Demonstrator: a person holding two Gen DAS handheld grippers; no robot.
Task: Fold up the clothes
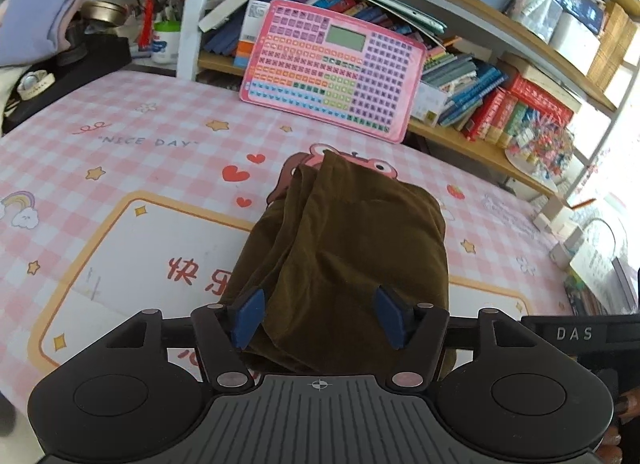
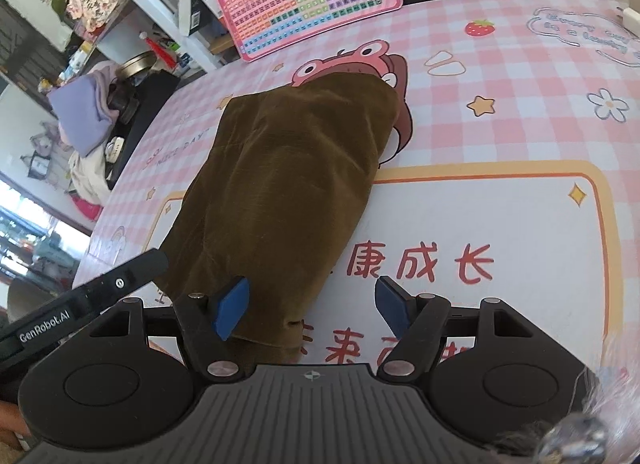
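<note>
An olive-brown garment (image 1: 344, 256) lies folded into a thick oblong bundle on the pink checked table cover (image 1: 132, 124). My left gripper (image 1: 320, 314) is open, its blue pads spread over the bundle's near end, not pinching it. In the right wrist view the same garment (image 2: 288, 192) stretches away from me. My right gripper (image 2: 314, 304) is open at its near right corner: the left blue pad (image 2: 232, 312) is over the cloth and the right pad is over the bare mat. The left gripper's black body (image 2: 80, 304) shows at the left edge.
A pink keyboard-like board (image 1: 336, 68) leans against the bookshelf (image 1: 500, 104) at the table's far edge. Folded lilac and white clothes (image 2: 80, 112) and dark boxes sit at the far left. A white printed mat (image 2: 500, 232) lies to the right of the garment.
</note>
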